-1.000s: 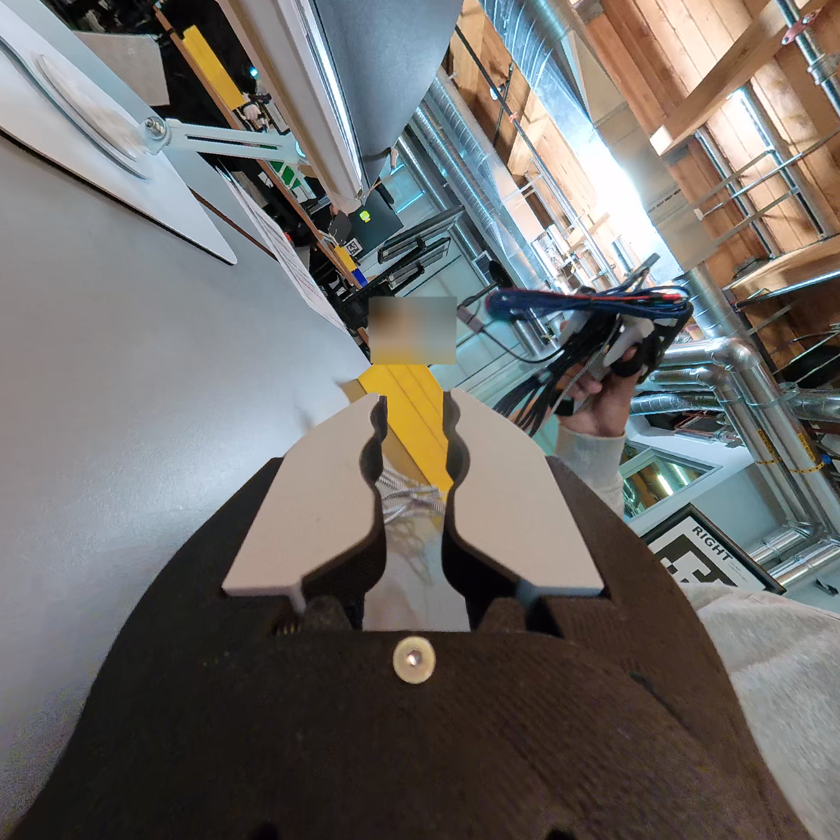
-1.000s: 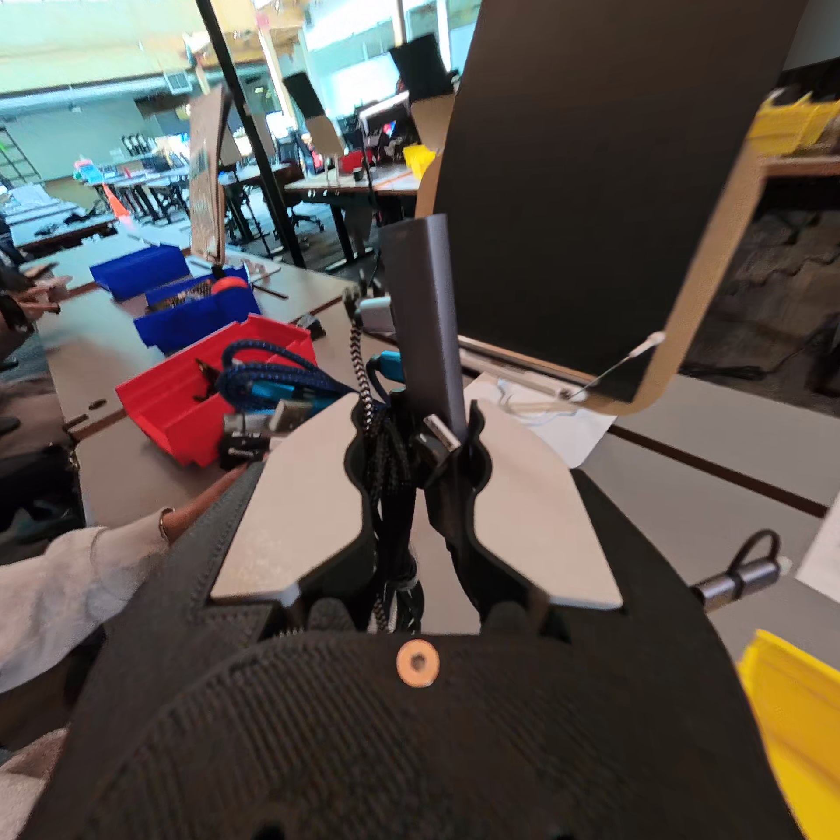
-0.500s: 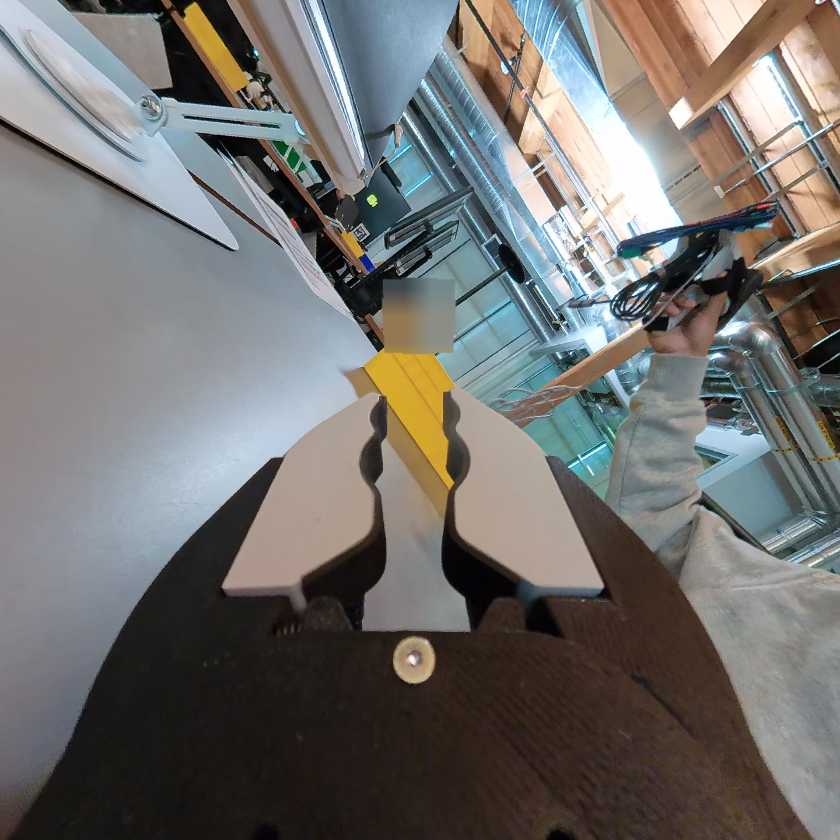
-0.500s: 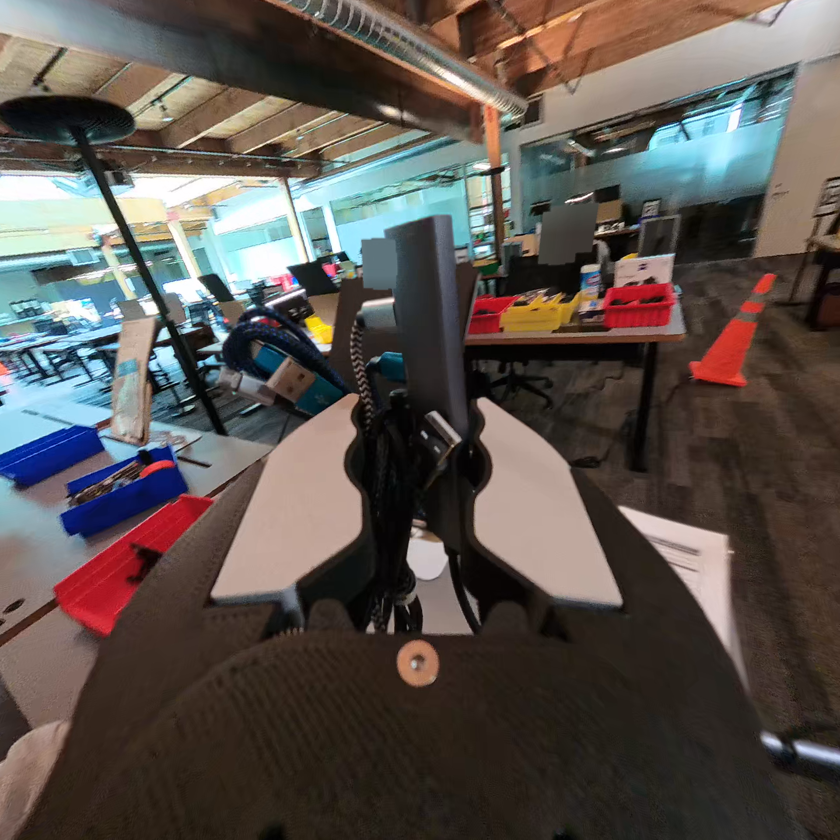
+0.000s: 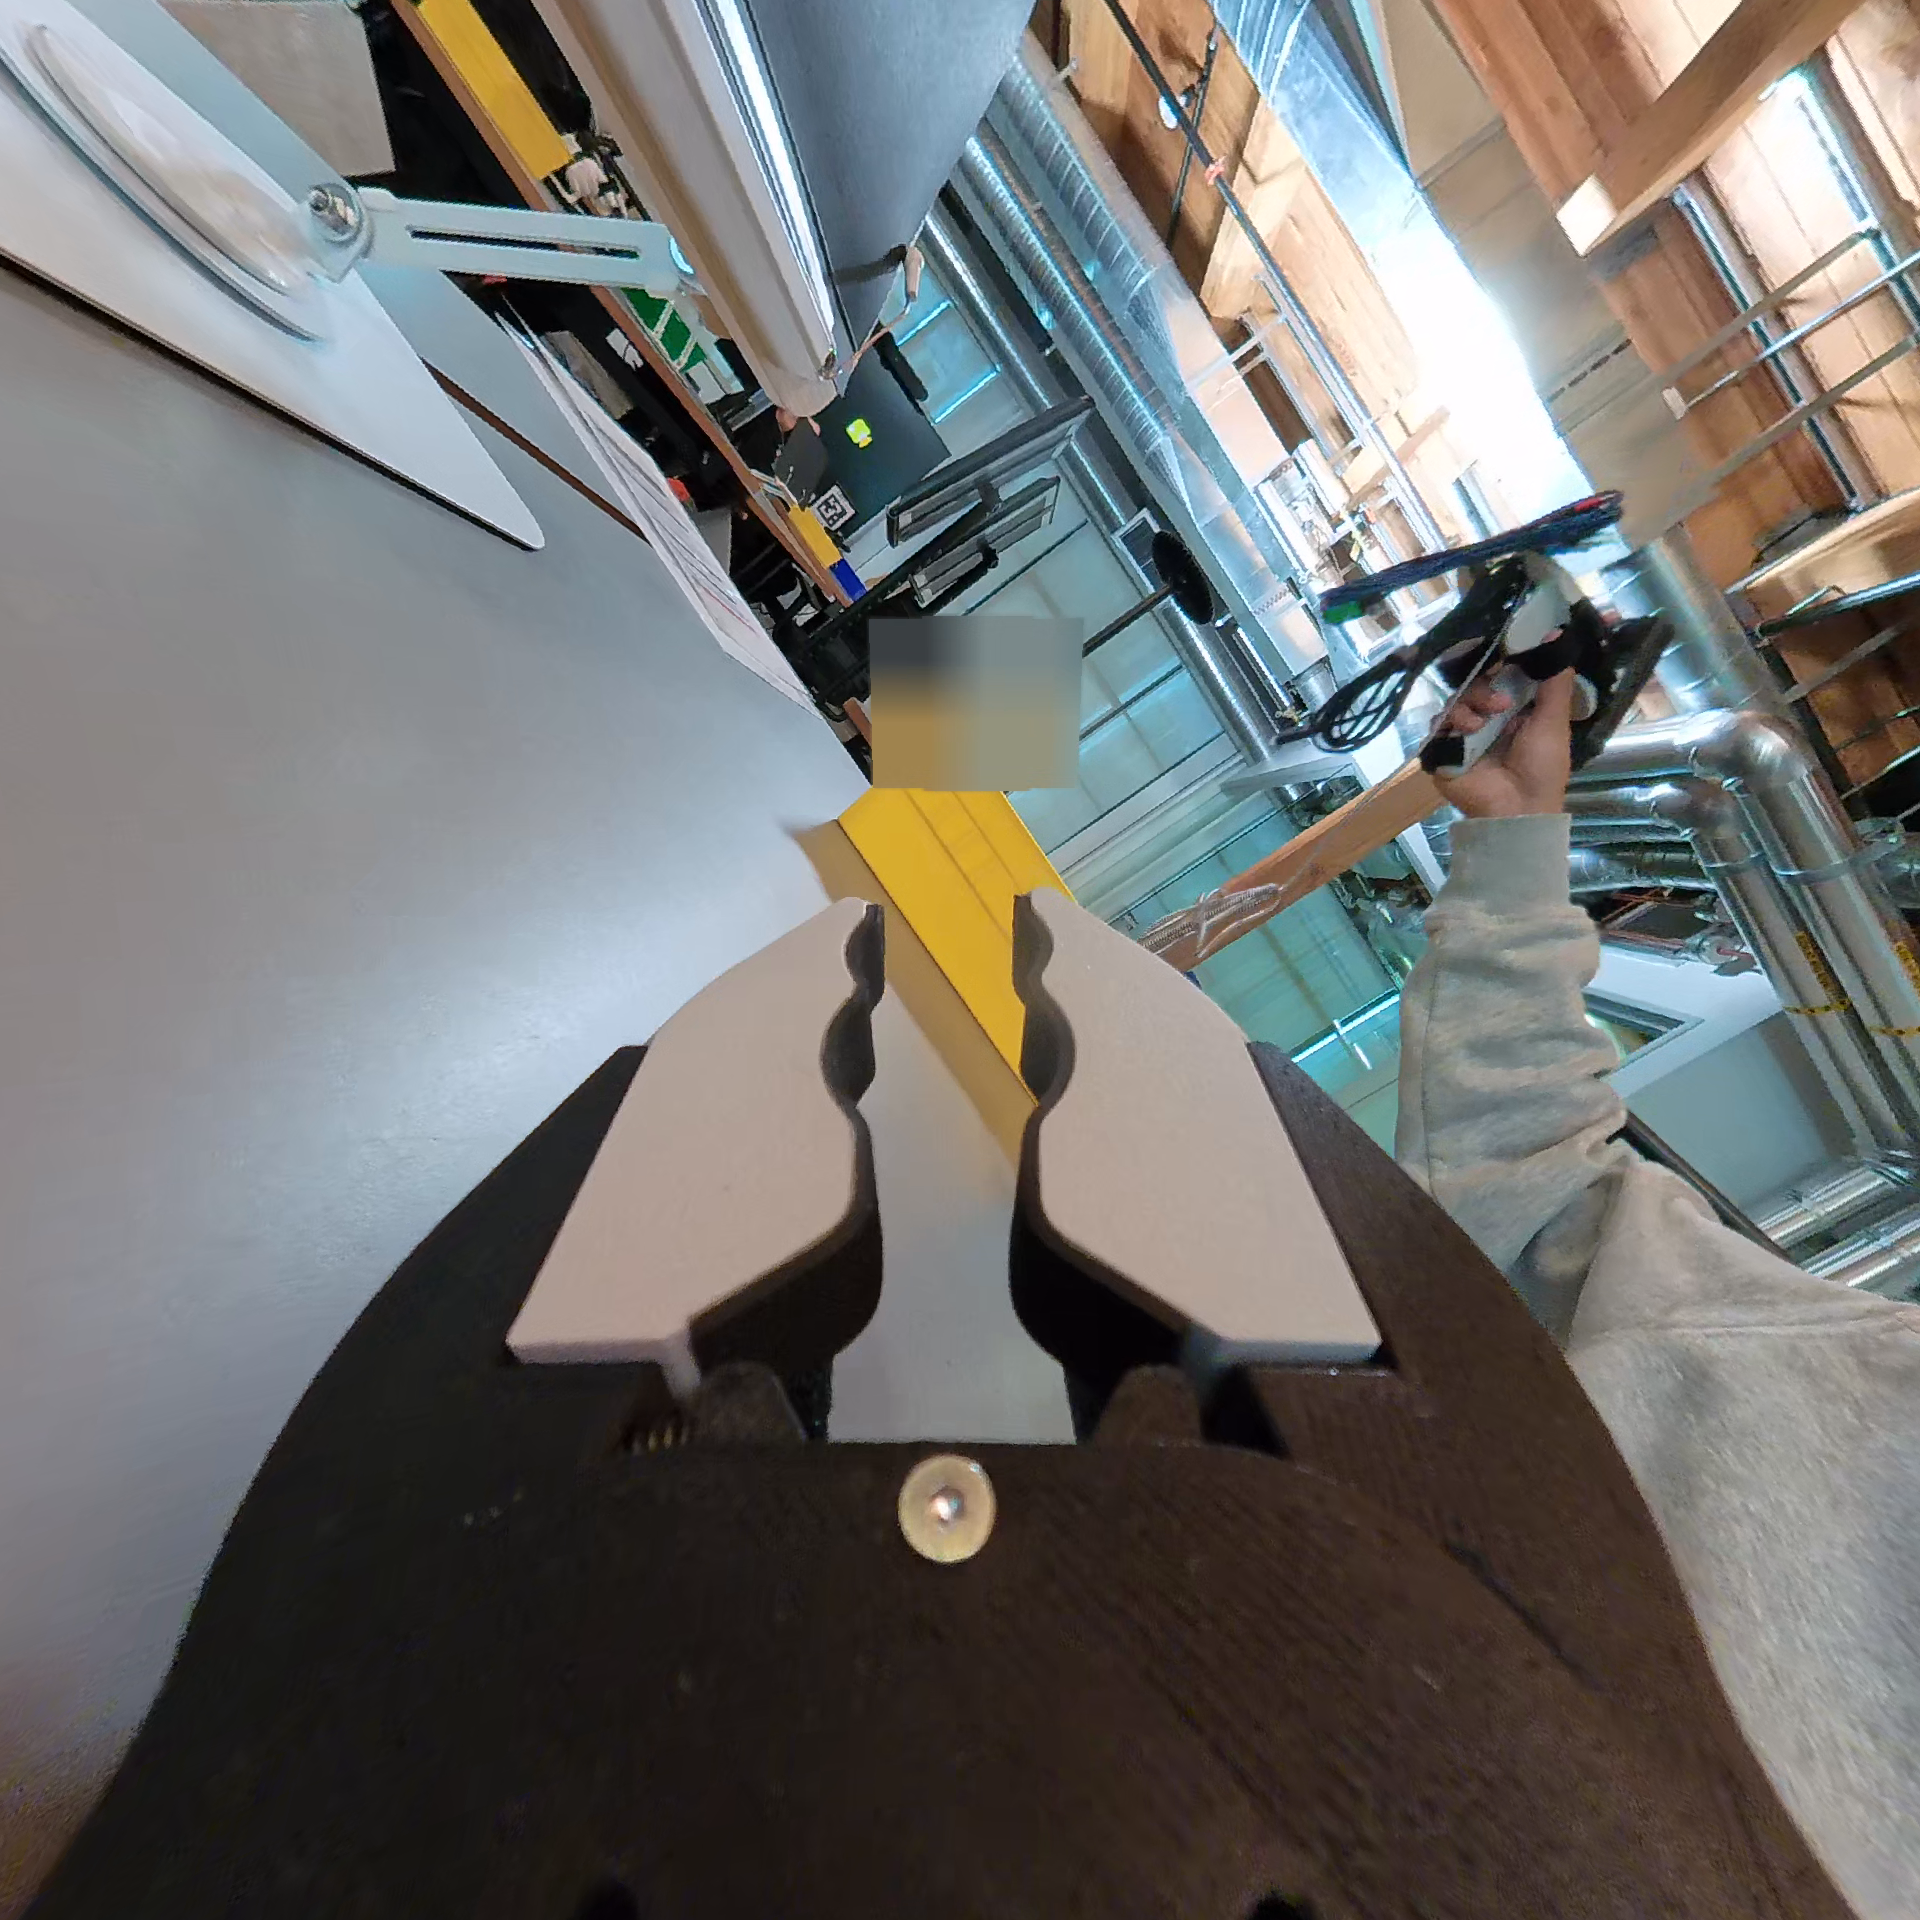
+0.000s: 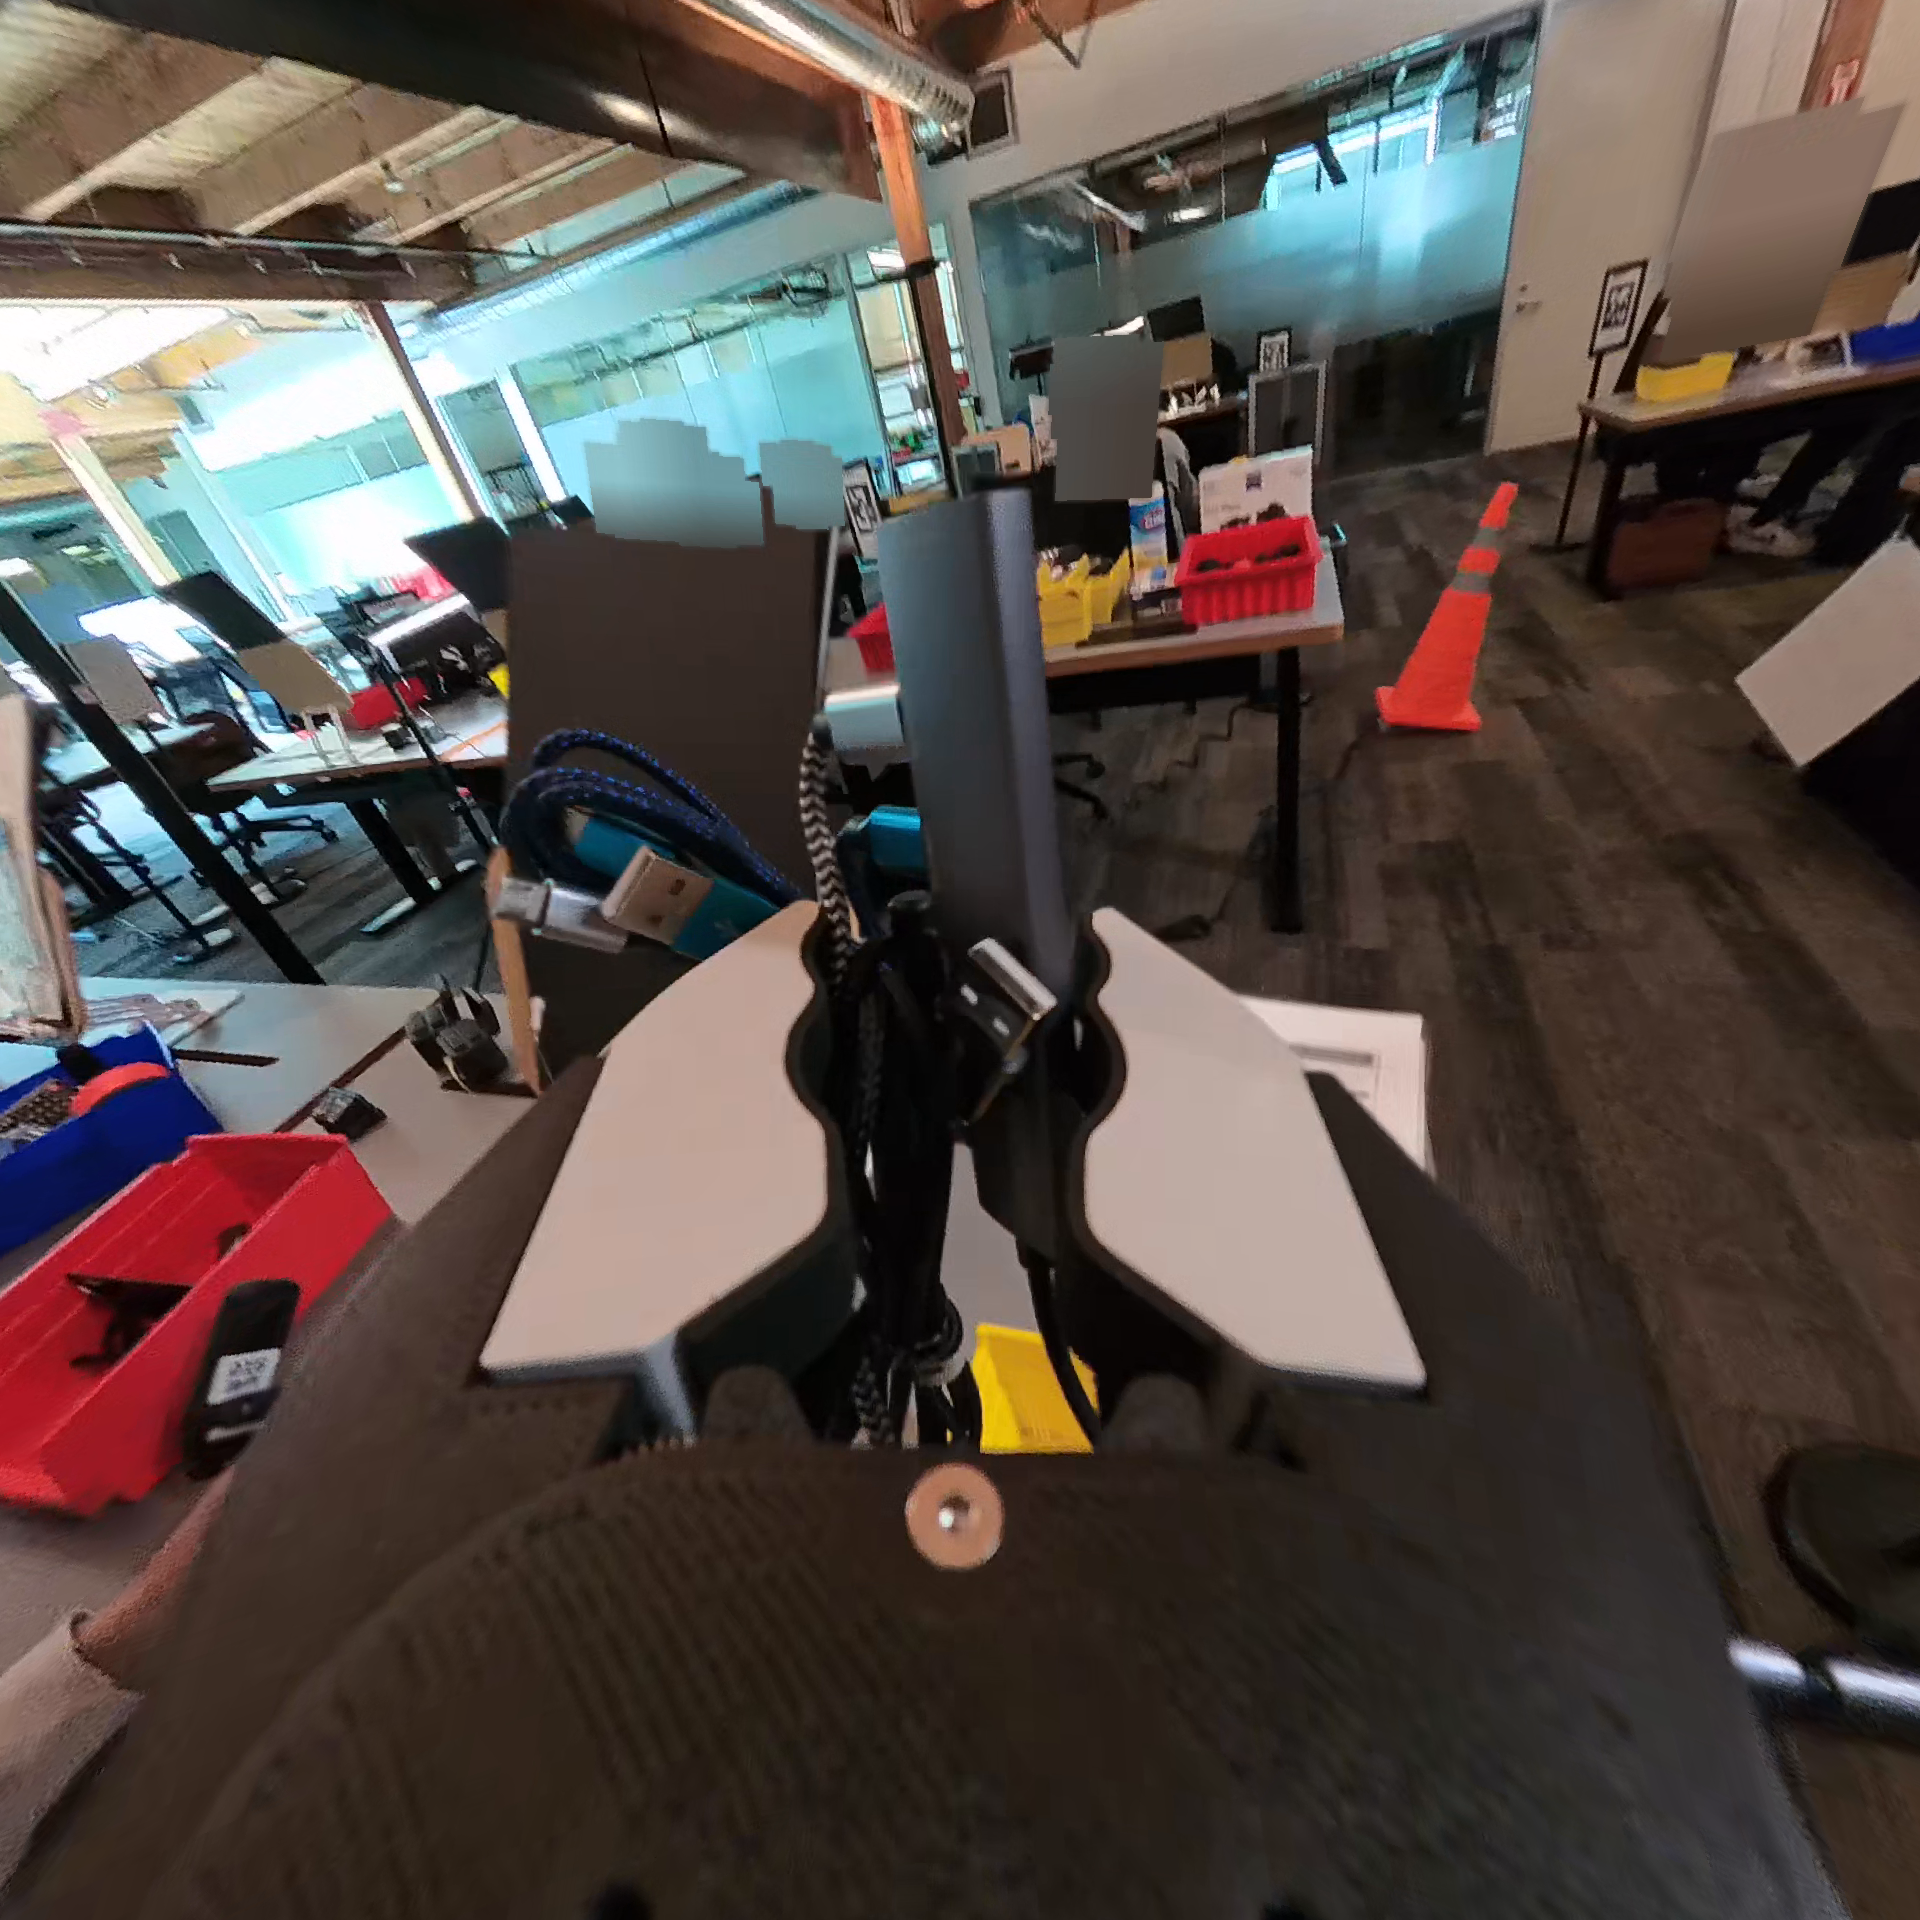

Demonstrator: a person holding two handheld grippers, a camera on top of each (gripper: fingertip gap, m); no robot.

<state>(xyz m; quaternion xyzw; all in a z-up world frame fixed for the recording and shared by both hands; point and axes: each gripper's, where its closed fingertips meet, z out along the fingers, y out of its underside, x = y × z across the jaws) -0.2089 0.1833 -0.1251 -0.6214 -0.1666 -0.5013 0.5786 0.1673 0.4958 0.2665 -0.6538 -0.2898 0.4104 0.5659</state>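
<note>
My left gripper (image 5: 945, 914) lies tilted close over a grey table (image 5: 312, 935). Its jaws stand a little apart and hold nothing. A yellow bin (image 5: 935, 862) sits just beyond its fingertips. My right gripper (image 6: 951, 935) is raised in the air, shut on a bundle of cables (image 6: 894, 1091) and a dark grey slab-shaped device (image 6: 977, 727) that stands up between the fingers. Blue braided cable loops (image 6: 613, 790) and a USB plug (image 6: 665, 894) hang out to the left. The left wrist view shows the right gripper (image 5: 1558, 634) high at the upper right in a hand, cables dangling.
A red bin (image 6: 156, 1278) and a blue bin (image 6: 62, 1132) sit on the table at the lower left. A paper sheet (image 6: 1340, 1060) lies to the right. An orange cone (image 6: 1444, 644) stands on the floor. A white base plate (image 5: 208, 312) lies on the table. A grey sleeve (image 5: 1507, 1039) crosses on the right. Spacing between my two grippers at the tips: around 65 centimeters.
The right gripper has lifted the cable bundle and grey device off the table, high up and swung toward the room. The left gripper has stayed almost in place, empty.
</note>
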